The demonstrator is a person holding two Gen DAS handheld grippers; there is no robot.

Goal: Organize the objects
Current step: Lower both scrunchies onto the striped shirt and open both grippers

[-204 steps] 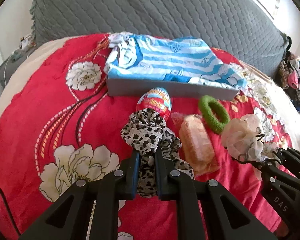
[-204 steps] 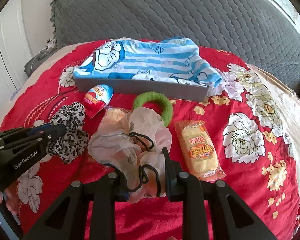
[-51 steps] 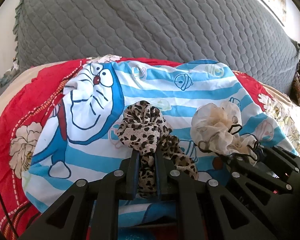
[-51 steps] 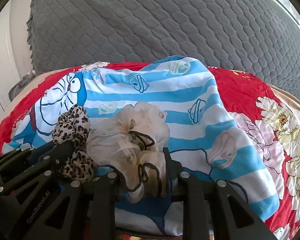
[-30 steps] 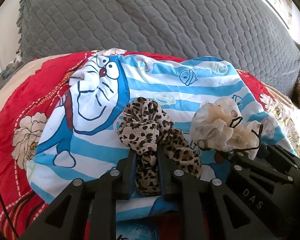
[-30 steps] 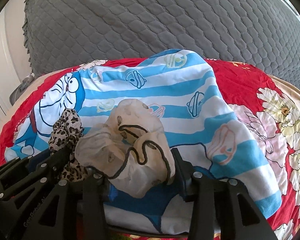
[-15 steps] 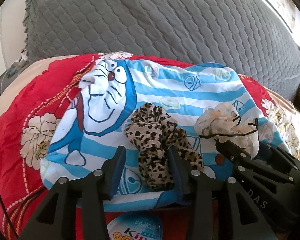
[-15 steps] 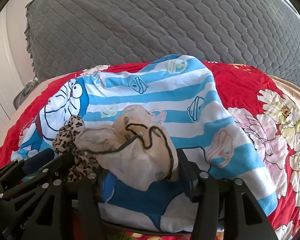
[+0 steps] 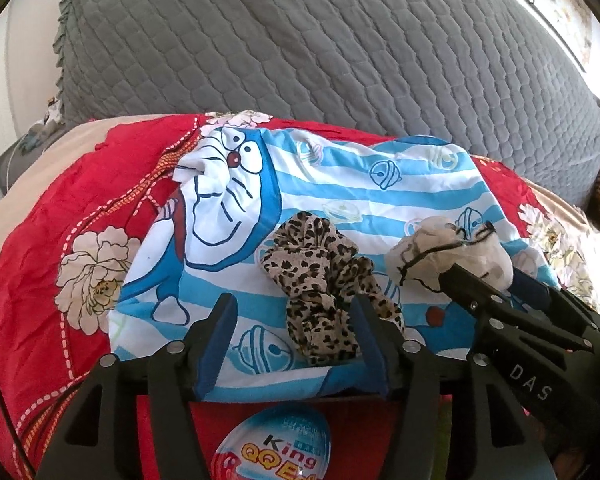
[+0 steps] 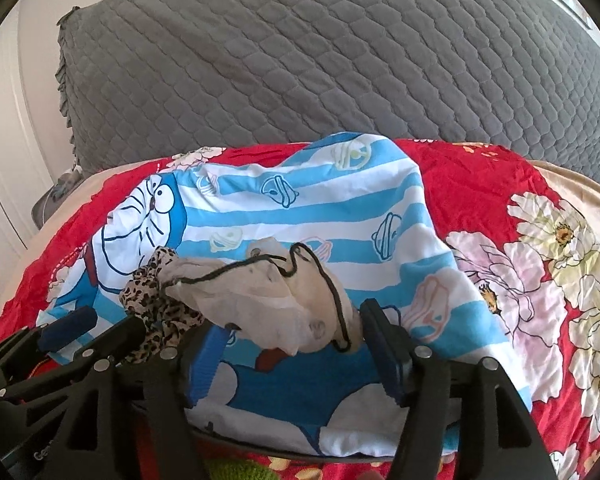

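A leopard-print scrunchie [image 9: 320, 280] lies on the blue-striped cartoon cloth [image 9: 380, 192] that covers a box. My left gripper [image 9: 294, 320] straddles it. Its jaws are opening, the pads are off the fabric, and the scrunchie rests close to the right finger. Just to the right, a cream sheer scrunchie with a black cord [image 10: 272, 300] sits on the same cloth [image 10: 300, 208] between the widening jaws of my right gripper [image 10: 294, 336]. It leans against the right finger. The two grippers stand side by side, and each shows in the other's view: the left gripper [image 10: 92, 328] and the right gripper [image 9: 500, 292].
A toy egg with a red and blue wrapper [image 9: 276, 444] lies on the red floral bedspread [image 9: 60, 240] just below my left gripper. A green hair tie [image 10: 236, 470] peeks in under my right gripper. A grey quilted cushion [image 9: 340, 60] rises behind the cloth.
Both grippers carried their scrunchies from the bedspread onto the striped cloth. Over the last second both pairs of jaws spread apart and let go, and the scrunchies settled on the cloth.
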